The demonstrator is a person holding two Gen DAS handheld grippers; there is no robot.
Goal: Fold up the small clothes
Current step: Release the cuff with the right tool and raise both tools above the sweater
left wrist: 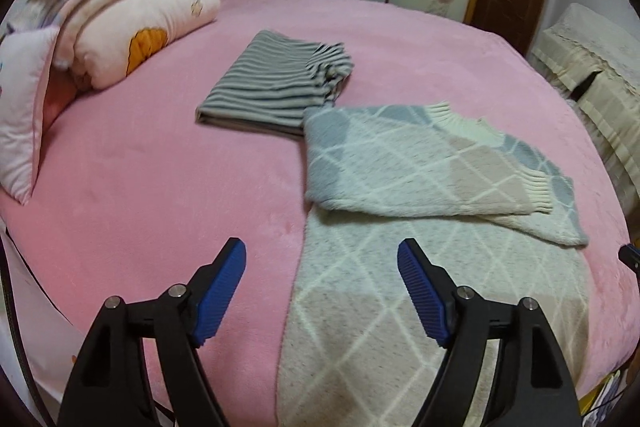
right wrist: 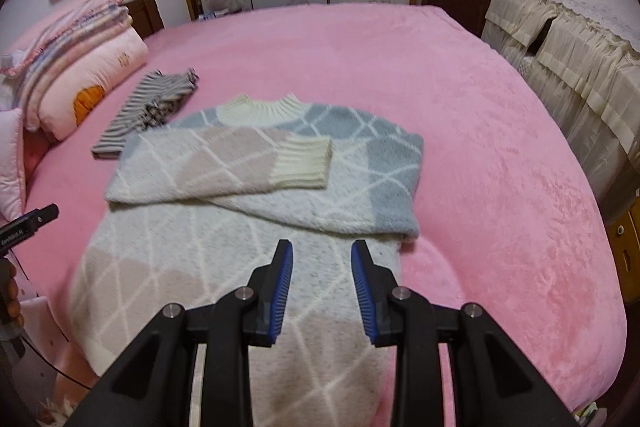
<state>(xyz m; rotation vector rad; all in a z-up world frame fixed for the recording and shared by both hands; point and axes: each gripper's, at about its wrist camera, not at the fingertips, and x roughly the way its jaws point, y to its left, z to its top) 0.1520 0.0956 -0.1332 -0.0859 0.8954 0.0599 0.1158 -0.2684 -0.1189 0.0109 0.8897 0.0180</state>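
Left hand-held gripper (left wrist: 321,259) jaws wide apart, empty, angled downward; right hand-held gripper (right wrist: 322,261) jaws narrowly parted, empty, angled downward.

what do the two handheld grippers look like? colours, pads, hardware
Both match: the left gripper and right gripper have matte black angular linkage arms with silver round pivot pins and ribbed blue finger pads. White lettering marks the left unit's black body in the right wrist view; unreadable.

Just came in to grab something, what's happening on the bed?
A person with a gripper in each hand is folding clothes on the pink bed. The diamond-pattern sweater lies flat with both sleeves folded across its chest. The left gripper and right gripper both hang open above its lower half, holding nothing. A striped garment lies already folded just behind it, near stacked quilts.
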